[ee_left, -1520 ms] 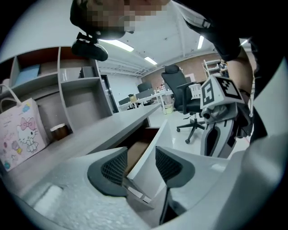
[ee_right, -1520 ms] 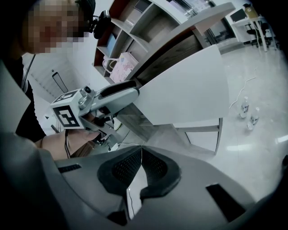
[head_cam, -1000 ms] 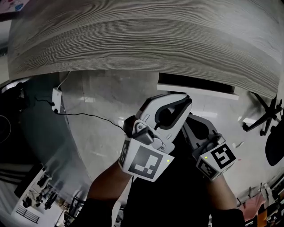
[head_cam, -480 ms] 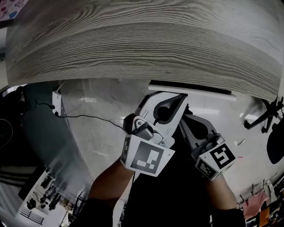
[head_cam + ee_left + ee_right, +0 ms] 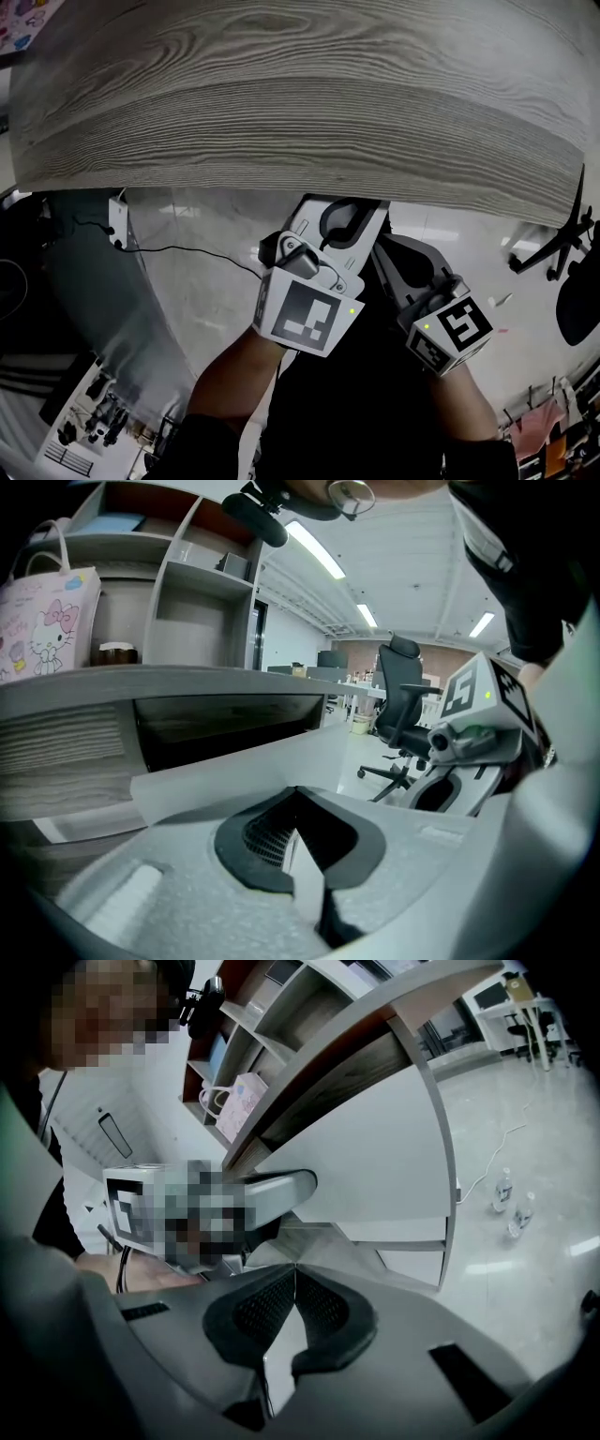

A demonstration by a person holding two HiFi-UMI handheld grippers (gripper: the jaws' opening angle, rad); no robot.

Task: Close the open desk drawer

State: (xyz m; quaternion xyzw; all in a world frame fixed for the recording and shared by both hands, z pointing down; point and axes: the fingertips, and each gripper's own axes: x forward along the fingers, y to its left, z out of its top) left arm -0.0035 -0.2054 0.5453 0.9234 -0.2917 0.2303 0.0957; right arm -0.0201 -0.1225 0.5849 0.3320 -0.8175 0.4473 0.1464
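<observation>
The grey wood-grain desk top (image 5: pixel 300 103) fills the upper head view and hides the drawer there. In the left gripper view the drawer's white front (image 5: pixel 234 766) lies just past my jaws, with a dark opening (image 5: pixel 225 726) above it. My left gripper (image 5: pixel 298 791) is shut with nothing between its fingers. Its tips reach the desk edge in the head view (image 5: pixel 349 202). My right gripper (image 5: pixel 295 1266) is also shut and empty. It sits to the right of the left one and slightly behind it (image 5: pixel 398 255). Whether either tip touches the drawer front I cannot tell.
A white cabinet side (image 5: pixel 375 1171) stands under the desk ahead of the right gripper. A black office chair (image 5: pixel 401 705) is to the right, its base (image 5: pixel 561 246) on the pale floor. A cable and power strip (image 5: pixel 119 217) lie to the left. Shelves hold a pink bag (image 5: pixel 47 630).
Both grippers have moved forward toward the desk. The drawer's white front and dark gap, visible before in the head view, have slid under the desk edge out of sight.
</observation>
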